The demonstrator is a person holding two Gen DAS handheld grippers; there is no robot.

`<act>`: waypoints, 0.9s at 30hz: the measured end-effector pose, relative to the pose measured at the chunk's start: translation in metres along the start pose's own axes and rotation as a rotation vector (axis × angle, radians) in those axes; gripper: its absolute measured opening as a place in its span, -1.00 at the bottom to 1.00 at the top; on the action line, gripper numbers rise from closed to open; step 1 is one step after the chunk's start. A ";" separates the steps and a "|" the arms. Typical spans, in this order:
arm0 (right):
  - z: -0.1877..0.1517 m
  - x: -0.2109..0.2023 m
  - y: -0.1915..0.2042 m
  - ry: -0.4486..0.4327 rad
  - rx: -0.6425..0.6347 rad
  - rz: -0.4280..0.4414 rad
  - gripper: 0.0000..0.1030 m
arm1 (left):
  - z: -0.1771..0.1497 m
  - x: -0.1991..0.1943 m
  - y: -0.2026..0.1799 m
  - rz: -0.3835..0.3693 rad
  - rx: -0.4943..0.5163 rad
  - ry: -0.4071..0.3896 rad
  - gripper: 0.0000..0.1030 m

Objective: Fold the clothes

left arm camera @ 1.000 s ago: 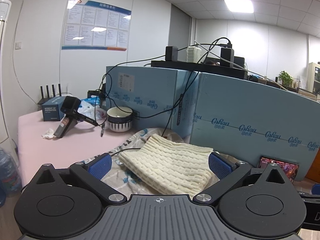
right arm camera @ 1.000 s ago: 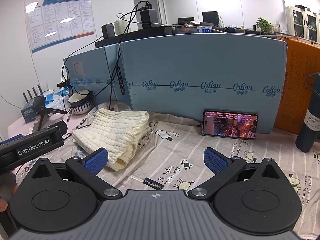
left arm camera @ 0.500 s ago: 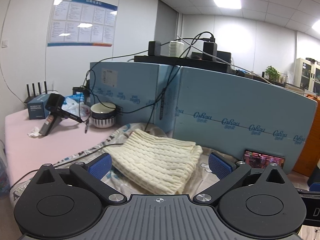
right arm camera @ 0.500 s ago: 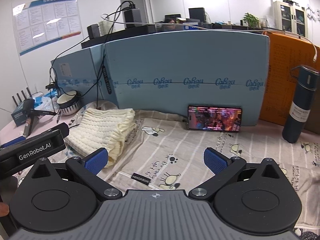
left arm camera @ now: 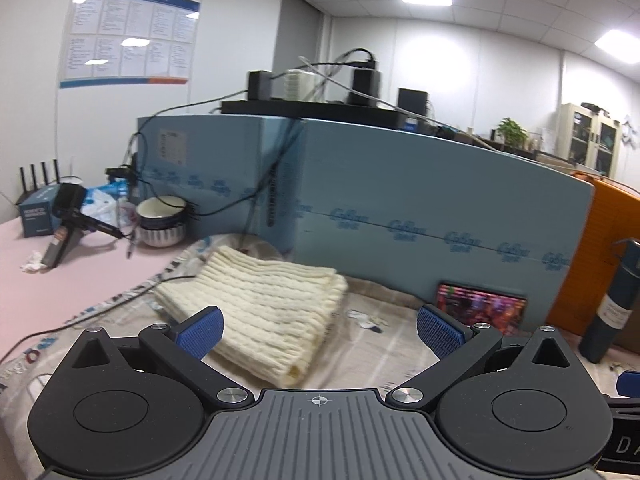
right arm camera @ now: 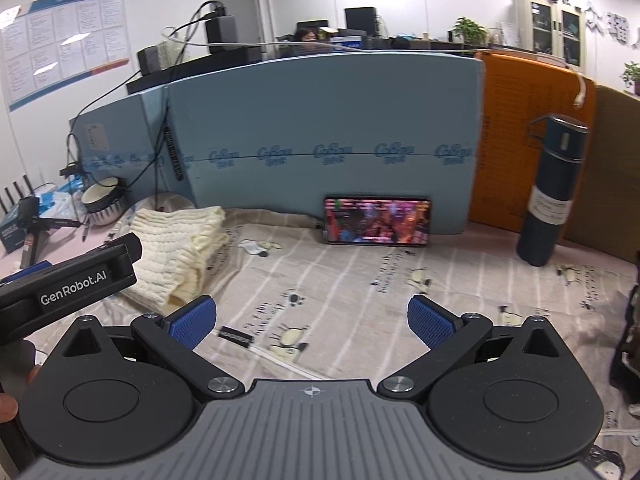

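Observation:
A folded cream knit sweater (left arm camera: 260, 300) lies on the patterned cloth (left arm camera: 372, 344) at the left, against the blue foam board; it also shows in the right wrist view (right arm camera: 176, 248). My left gripper (left arm camera: 318, 330) is open and empty, held above the cloth just right of the sweater's near edge. My right gripper (right arm camera: 310, 322) is open and empty above bare patterned cloth (right arm camera: 360, 280), to the right of the sweater. The left gripper's body (right arm camera: 72, 280) shows at the left of the right wrist view. A dark garment edge (right arm camera: 628, 340) shows at the far right.
A phone (right arm camera: 378, 222) with a lit screen leans on the blue foam board (right arm camera: 320, 140). A dark flask (right arm camera: 554, 192) stands at the right by an orange board (right arm camera: 528, 128). A striped bowl (left arm camera: 160, 222), a small camera tripod (left arm camera: 66, 220) and cables sit on the pink table (left arm camera: 60, 280) at left.
Both grippers have swung to the right: the sweater has shifted left in both views, and the flask and orange board have come into view. Both stay open and empty.

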State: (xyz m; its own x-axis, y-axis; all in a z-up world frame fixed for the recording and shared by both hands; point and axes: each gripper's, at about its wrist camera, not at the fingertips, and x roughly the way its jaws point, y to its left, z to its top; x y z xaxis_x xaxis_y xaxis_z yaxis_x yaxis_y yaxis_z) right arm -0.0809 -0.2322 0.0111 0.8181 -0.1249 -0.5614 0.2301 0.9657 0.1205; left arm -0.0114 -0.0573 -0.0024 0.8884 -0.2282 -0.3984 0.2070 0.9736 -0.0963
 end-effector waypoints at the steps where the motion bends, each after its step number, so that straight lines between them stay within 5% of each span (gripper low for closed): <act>1: -0.001 -0.002 -0.005 -0.003 0.007 -0.011 1.00 | -0.001 0.000 -0.005 -0.012 0.003 0.003 1.00; 18: -0.013 -0.040 -0.090 -0.092 0.171 -0.185 1.00 | -0.018 -0.012 -0.075 -0.138 0.024 0.011 1.00; 27: -0.017 -0.050 -0.118 -0.112 0.210 -0.196 1.00 | -0.020 -0.021 -0.101 -0.153 0.046 0.008 1.00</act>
State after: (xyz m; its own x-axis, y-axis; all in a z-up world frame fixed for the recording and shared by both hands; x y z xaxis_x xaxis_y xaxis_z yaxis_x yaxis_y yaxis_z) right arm -0.1581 -0.3358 0.0111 0.7974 -0.3397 -0.4987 0.4837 0.8539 0.1919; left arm -0.0592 -0.1512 -0.0022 0.8415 -0.3740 -0.3898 0.3588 0.9264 -0.1145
